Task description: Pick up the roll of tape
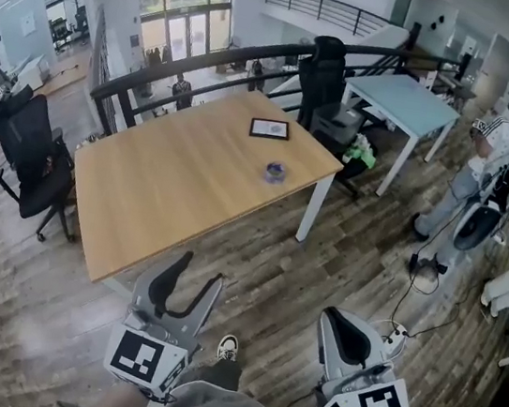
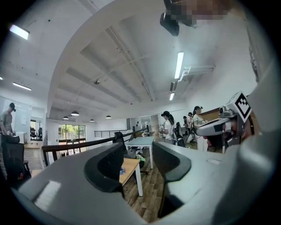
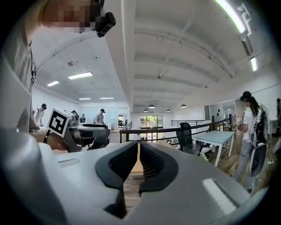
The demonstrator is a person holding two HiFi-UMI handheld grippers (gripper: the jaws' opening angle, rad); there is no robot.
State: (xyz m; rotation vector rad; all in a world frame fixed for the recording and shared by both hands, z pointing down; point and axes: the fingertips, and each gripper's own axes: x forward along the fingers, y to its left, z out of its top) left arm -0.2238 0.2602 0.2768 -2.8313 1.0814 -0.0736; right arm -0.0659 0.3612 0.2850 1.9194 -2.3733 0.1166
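Observation:
The roll of tape (image 1: 275, 172) lies flat on the wooden table (image 1: 172, 185), near its right end. A small bluish spot on the tabletop in the left gripper view may be the same roll, but it is too small to be sure. Both grippers hang over the floor in front of the table, well short of the roll. My left gripper (image 1: 202, 271) (image 2: 138, 149) is open, and only the table's corner and the floor show between its jaws. My right gripper (image 1: 337, 316) (image 3: 138, 145) has its jaws shut to a thin slit with nothing in them.
A dark framed tablet (image 1: 269, 129) lies on the table behind the roll. A black office chair (image 1: 34, 155) stands to the left and another (image 1: 323, 75) behind the table. To the right are a pale blue table (image 1: 407, 102), a standing person (image 1: 494, 153) and cables (image 1: 415, 269) on the floor.

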